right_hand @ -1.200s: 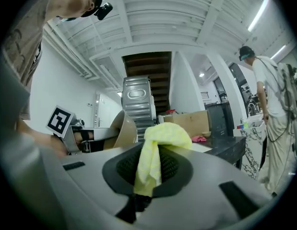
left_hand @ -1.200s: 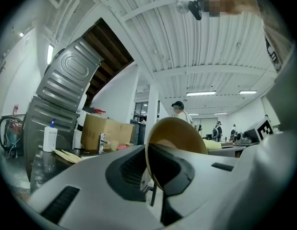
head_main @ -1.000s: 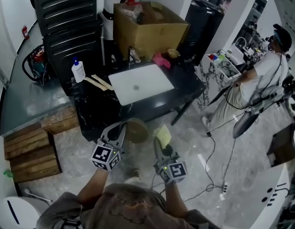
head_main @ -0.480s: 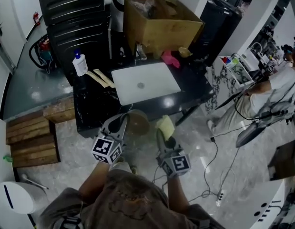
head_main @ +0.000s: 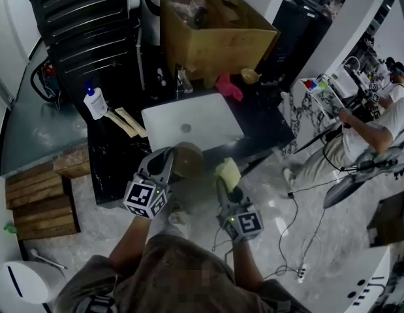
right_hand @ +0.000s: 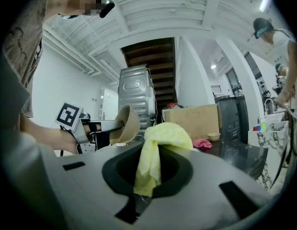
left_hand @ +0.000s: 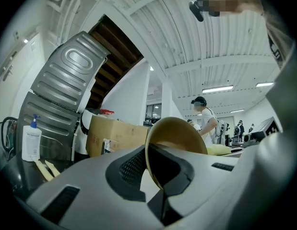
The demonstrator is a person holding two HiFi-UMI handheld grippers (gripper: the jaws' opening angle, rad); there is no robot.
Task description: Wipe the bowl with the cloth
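Observation:
In the head view my left gripper (head_main: 168, 160) is shut on the rim of a tan bowl (head_main: 186, 162), held in the air in front of the dark table. The left gripper view shows the bowl (left_hand: 177, 137) tilted on its side, its rim pinched between the jaws. My right gripper (head_main: 226, 181) is shut on a yellow cloth (head_main: 227, 172), a short way right of the bowl. In the right gripper view the cloth (right_hand: 158, 147) bunches up out of the jaws, with the bowl (right_hand: 126, 125) to the left and apart from it.
A dark table (head_main: 260, 126) ahead carries a white laptop (head_main: 192, 130), a cardboard box (head_main: 215, 31), a pump bottle (head_main: 94, 102), a pink cloth (head_main: 229, 87) and a small bowl (head_main: 250, 76). Wooden pallets (head_main: 38, 204) lie at left. A person (head_main: 368, 135) stands at right; cables (head_main: 299, 233) cross the floor.
Both grippers have shifted slightly up toward the table's edge as the head view moved. The bowl and cloth stay held and about the same distance apart.

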